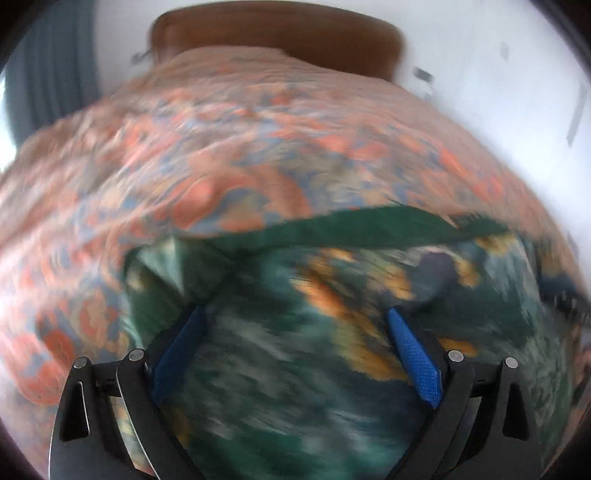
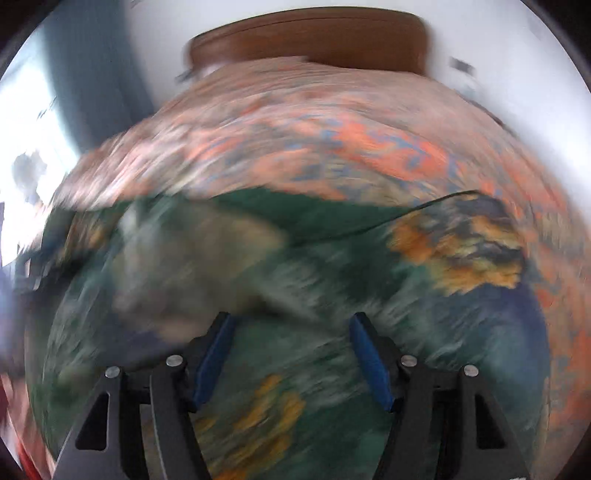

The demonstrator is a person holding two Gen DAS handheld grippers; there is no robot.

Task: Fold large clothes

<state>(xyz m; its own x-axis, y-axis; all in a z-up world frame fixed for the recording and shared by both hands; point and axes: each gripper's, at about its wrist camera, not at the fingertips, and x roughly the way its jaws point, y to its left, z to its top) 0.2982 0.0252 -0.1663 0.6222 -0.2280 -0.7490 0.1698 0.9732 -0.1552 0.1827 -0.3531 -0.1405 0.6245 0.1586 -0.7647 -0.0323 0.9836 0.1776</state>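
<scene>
A large green garment with orange flowers (image 1: pixel 332 288) lies spread on a bed with an orange and blue patterned cover (image 1: pixel 184 155). Both views are motion-blurred. My left gripper (image 1: pixel 295 314) is open above the garment, with nothing between its blue pads (image 1: pixel 413 354). In the right wrist view the same garment (image 2: pixel 332 266) fills the lower half, its dark green hem running across the middle. My right gripper (image 2: pixel 291 321) is open over it, its blue pads (image 2: pixel 369 362) apart and empty.
A brown wooden headboard (image 1: pixel 277 33) stands at the far end of the bed against a white wall (image 1: pixel 498 110). A grey-blue curtain (image 1: pixel 55 66) hangs at the left, beside a bright window (image 2: pixel 29 129).
</scene>
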